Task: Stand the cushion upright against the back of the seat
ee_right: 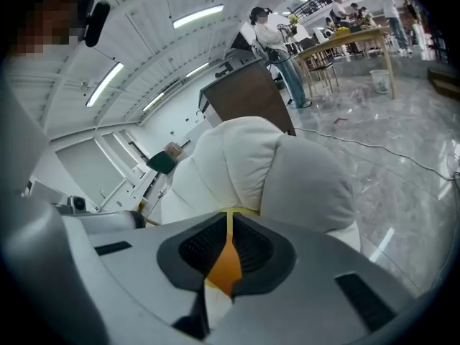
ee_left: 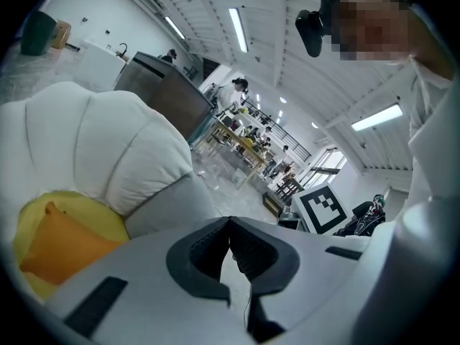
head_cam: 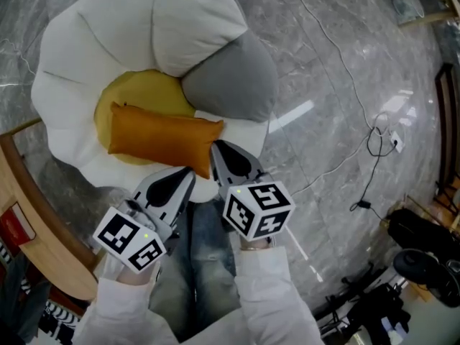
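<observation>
On the yellow middle [head_cam: 144, 88] of the white seat [head_cam: 79, 70] the orange cushion [head_cam: 162, 136] lies flat, long side across, short of the puffed back lobes [head_cam: 194, 20]. Not upright yet. 2 grippers sit at its near side: left gripper [head_cam: 188, 171] by the front edge, right gripper [head_cam: 214, 146] by the right-hand corner; contact unclear. Both have jaws pressed together, nothing clamped. Orange shows only through the slot behind the right tips. My read: closed tips suit wedging under the edge and tipping it up.

Left tongs [head_cam: 190, 170], right tongs [head_cam: 214, 144]: jaws together.
</observation>
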A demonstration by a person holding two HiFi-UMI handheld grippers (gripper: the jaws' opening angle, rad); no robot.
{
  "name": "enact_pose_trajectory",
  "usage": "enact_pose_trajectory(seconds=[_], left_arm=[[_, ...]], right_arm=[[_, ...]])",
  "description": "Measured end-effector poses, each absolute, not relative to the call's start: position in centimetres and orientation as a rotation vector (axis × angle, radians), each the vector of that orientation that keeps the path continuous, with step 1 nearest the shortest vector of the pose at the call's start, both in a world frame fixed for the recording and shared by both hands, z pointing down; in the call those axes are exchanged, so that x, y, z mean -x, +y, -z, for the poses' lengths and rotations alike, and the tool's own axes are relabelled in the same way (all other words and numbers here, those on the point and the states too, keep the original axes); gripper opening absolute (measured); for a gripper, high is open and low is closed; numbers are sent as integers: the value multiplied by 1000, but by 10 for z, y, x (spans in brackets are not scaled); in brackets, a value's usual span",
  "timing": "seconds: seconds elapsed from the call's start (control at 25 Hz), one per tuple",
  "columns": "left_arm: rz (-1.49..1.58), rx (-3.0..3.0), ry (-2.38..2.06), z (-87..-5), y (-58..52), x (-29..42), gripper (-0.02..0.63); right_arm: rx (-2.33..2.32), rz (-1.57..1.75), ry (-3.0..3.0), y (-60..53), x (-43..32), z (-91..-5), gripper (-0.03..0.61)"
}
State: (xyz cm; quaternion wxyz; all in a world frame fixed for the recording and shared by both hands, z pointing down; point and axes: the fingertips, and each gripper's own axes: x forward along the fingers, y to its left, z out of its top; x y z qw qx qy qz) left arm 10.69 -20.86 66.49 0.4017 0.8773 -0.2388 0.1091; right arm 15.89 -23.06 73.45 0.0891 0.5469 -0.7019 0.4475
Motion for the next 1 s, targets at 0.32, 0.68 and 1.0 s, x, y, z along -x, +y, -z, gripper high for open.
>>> enact_pose_trajectory(seconds=[0.32, 0.68, 1.0], left_arm=[[-299, -2197, -650, -705, -223, -106, 7], [-337, -2178, -643, -737, -226, -109, 7], [-380, -2155, -596, -760, -223, -114, 6]], right_arm=[[-1603, -1349, -2031, -234, -158, -779, 15], [-1649, -1517, -1891, -220, -160, -839, 16], [-1710, -1634, -1764, -224, -172, -877, 77]])
